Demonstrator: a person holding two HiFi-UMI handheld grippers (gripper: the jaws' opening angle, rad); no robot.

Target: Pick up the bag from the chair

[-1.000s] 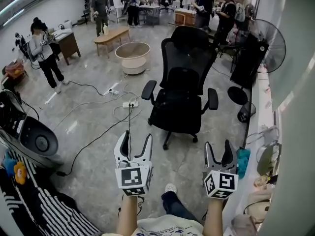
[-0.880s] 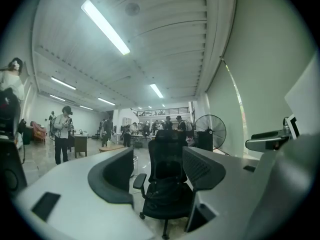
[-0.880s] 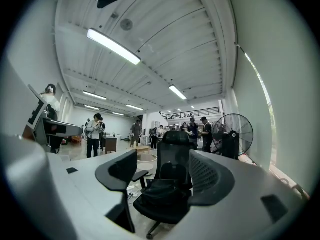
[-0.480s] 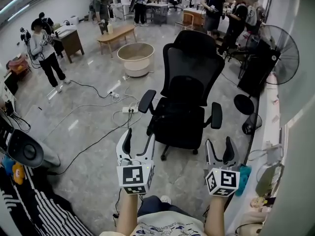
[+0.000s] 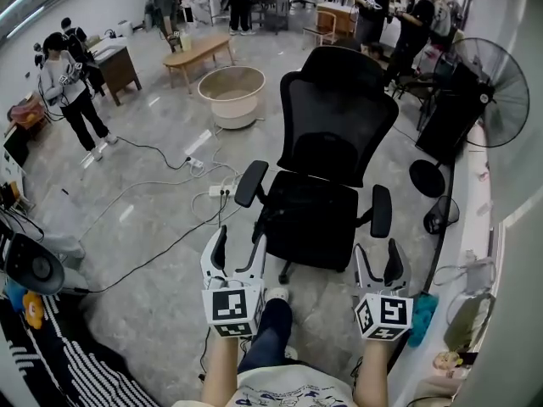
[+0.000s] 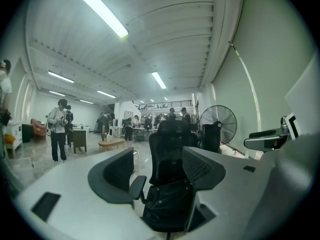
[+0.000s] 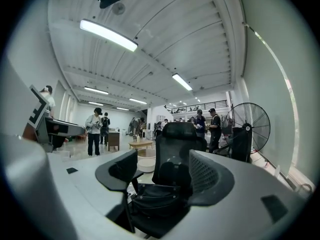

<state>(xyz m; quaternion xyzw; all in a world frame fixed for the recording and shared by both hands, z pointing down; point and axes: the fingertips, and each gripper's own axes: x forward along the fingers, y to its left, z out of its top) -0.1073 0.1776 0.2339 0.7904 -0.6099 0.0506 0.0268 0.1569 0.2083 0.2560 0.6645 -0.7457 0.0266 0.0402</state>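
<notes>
A black office chair (image 5: 327, 155) stands just ahead of me. On its seat lies a black bag (image 5: 310, 217), dark against the dark seat. It shows more plainly in the left gripper view (image 6: 167, 200) and in the right gripper view (image 7: 156, 196). My left gripper (image 5: 237, 246) is open, short of the chair's front left, with nothing between its fingers. The right gripper (image 5: 377, 263) is open too, near the chair's front right and below the right armrest (image 5: 381, 211). Neither touches the bag. In both gripper views the bag sits between the spread jaws, well beyond them.
A standing fan (image 5: 489, 81) and a black cabinet (image 5: 448, 113) are at the right, by a cluttered sill (image 5: 475, 295). A power strip with cables (image 5: 219, 190) lies on the floor to the left. A round tub (image 5: 231, 93), a bench (image 5: 198, 54) and several people are farther back.
I have come closer to the chair, which now looms larger and nearer the grippers. My leg has stepped forward between the arms. Both grippers remain open.
</notes>
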